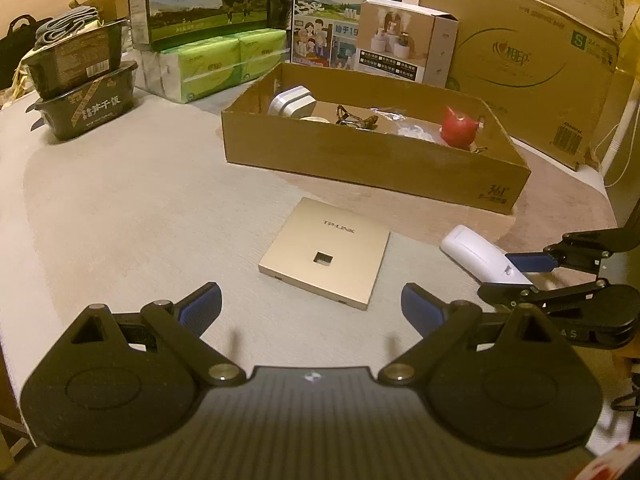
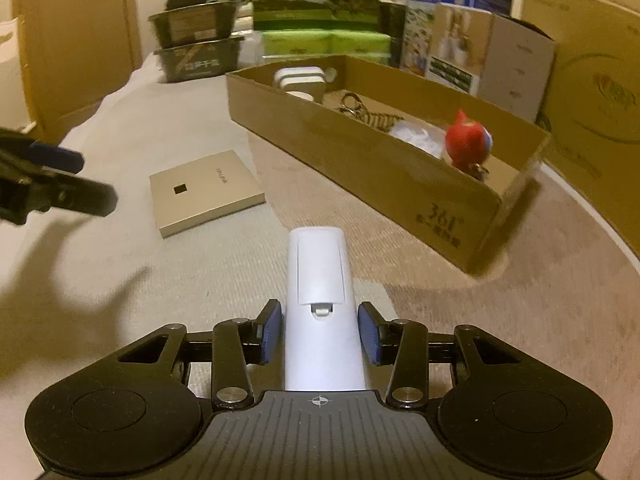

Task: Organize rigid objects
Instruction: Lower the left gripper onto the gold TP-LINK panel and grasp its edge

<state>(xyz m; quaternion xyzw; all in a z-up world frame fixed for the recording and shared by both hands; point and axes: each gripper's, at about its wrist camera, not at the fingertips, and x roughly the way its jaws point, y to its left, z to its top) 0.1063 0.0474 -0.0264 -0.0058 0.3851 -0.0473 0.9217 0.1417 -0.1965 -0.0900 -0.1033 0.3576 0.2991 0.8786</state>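
A white remote control (image 2: 320, 280) lies back side up between the blue pads of my right gripper (image 2: 320, 332); the pads stand close on both sides with small gaps. The remote also shows in the left wrist view (image 1: 480, 256), with the right gripper (image 1: 520, 276) around its near end. A gold TP-LINK panel (image 1: 326, 254) lies flat on the bed, just ahead of my left gripper (image 1: 312, 304), which is open and empty. The panel shows in the right wrist view (image 2: 206, 192). An open cardboard box (image 1: 360, 156) holds a white charger, a keyring and a red toy (image 1: 460, 126).
Stacked black food trays (image 1: 80, 92) stand far left. Tissue packs (image 1: 216, 64), milk cartons, a humidifier box (image 1: 404, 40) and a large cardboard carton (image 1: 528, 64) line the back. The bed's edge curves at the right.
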